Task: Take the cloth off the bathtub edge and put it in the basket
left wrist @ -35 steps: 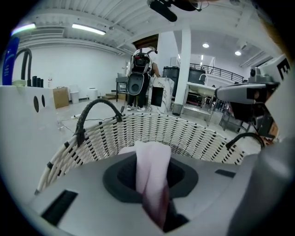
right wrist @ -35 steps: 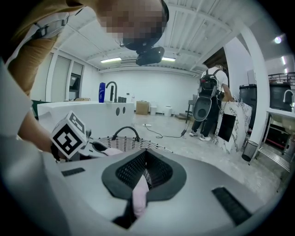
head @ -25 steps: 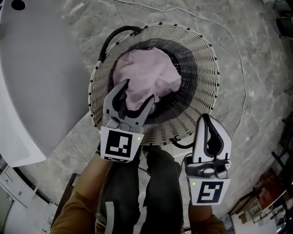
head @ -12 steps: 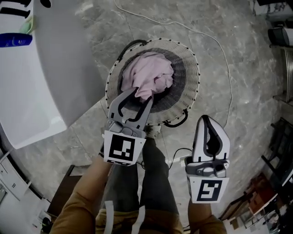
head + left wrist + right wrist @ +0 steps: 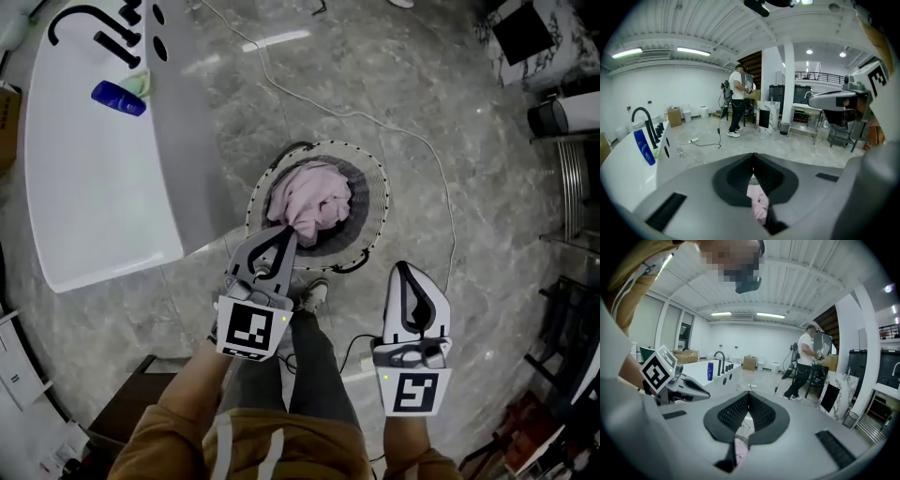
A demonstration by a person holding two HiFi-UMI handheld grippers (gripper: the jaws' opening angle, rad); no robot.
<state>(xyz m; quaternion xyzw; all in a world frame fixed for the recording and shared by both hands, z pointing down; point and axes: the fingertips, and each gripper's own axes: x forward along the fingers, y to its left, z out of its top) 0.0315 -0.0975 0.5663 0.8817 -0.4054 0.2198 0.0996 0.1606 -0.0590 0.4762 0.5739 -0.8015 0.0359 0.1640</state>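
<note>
Grey marble floor (image 5: 469,141); crumpled pink cloth (image 5: 309,199) heaped in round wicker basket (image 5: 379,202). My left gripper (image 5: 285,234) and right gripper (image 5: 404,269) are closed, empty; a nudge might spill that heap

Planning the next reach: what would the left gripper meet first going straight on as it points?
Probably nothing near: the left gripper points roughly level, above the round wicker basket; only grey marble floor lies ahead.

We see glossy grey marbled floor (image 5: 487,187), white cable (image 5: 370,127) snaking across. White walls (image 5: 670,89), ribbed white ceiling (image 5: 717,23), strip lights (image 5: 693,50) on. White column (image 5: 789,84) mid-room, metal rack (image 5: 806,117) beside, mezzanine railing (image 5: 820,75) above. Cardboard box (image 5: 674,116) by far wall. Person (image 5: 737,101) standing near column.
</note>
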